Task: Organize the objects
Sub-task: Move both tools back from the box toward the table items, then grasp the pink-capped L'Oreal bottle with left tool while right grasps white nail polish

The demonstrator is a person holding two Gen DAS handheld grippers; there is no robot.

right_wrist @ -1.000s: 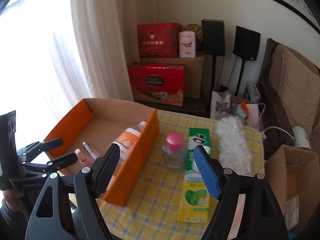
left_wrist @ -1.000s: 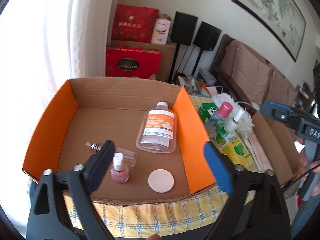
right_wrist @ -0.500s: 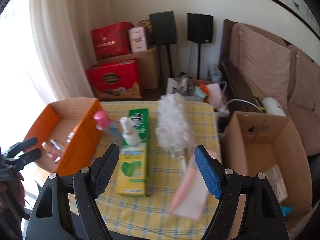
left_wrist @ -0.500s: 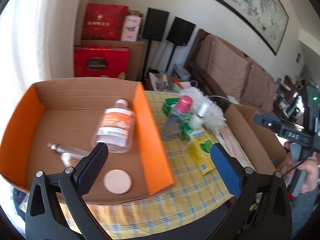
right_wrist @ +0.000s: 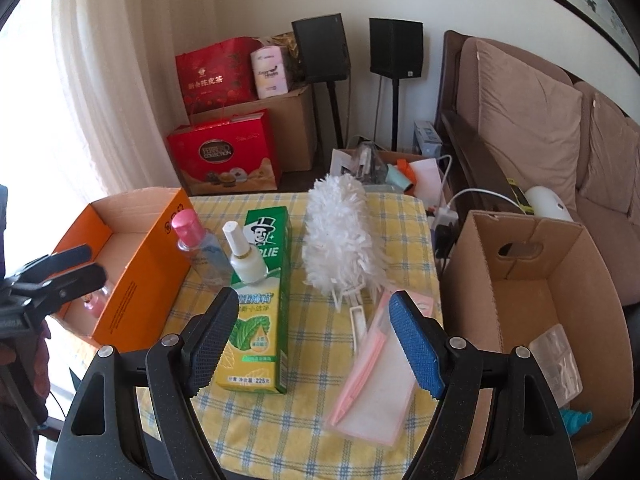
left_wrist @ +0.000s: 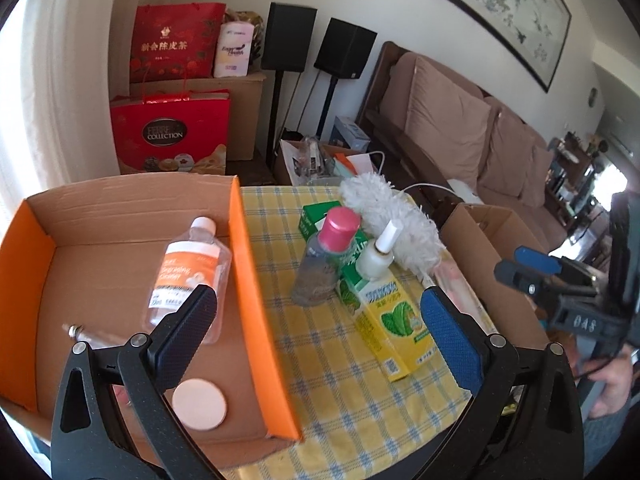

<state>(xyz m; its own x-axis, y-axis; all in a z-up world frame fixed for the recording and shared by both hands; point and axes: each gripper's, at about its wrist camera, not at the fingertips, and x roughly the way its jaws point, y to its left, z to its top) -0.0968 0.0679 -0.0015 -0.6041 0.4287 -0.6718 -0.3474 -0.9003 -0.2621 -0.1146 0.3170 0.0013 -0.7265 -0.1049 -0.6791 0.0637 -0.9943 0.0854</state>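
Left wrist view: the left gripper (left_wrist: 318, 310) is hanging wide apart with nothing between its jaws, which have just been opening; it is hovering over the seam between the orange box (left_wrist: 256, 276) and the checked tablecloth (left_wrist: 344, 392). Inside the box a clear bottle (left_wrist: 188, 276) is lying on its side, a round pad (left_wrist: 199, 403) is lying flat near the front wall, and a glass vial (left_wrist: 86, 332) is lying partly hidden behind the left finger. On the cloth a pink-capped bottle (left_wrist: 324, 258) is standing upright, touching a toothpaste carton (left_wrist: 384, 312). A white bottle (left_wrist: 378, 256) is standing on that carton, and a duster (left_wrist: 390, 222) is lying just behind. The right gripper (left_wrist: 524, 266) is showing at the right edge, a hand (left_wrist: 612, 380) below it.

Right wrist view: the right gripper (right_wrist: 314, 342) is standing fairly wide and empty above the cloth (right_wrist: 304, 428), its left pad over the carton (right_wrist: 260, 304) and its right pad over a pink packet (right_wrist: 380, 392). The duster (right_wrist: 340, 236) is lying beyond, its handle reaching toward the packet. A brown box (right_wrist: 532, 280) is standing beside the table at right. The left gripper (right_wrist: 60, 268) is poking over the orange box (right_wrist: 136, 272).
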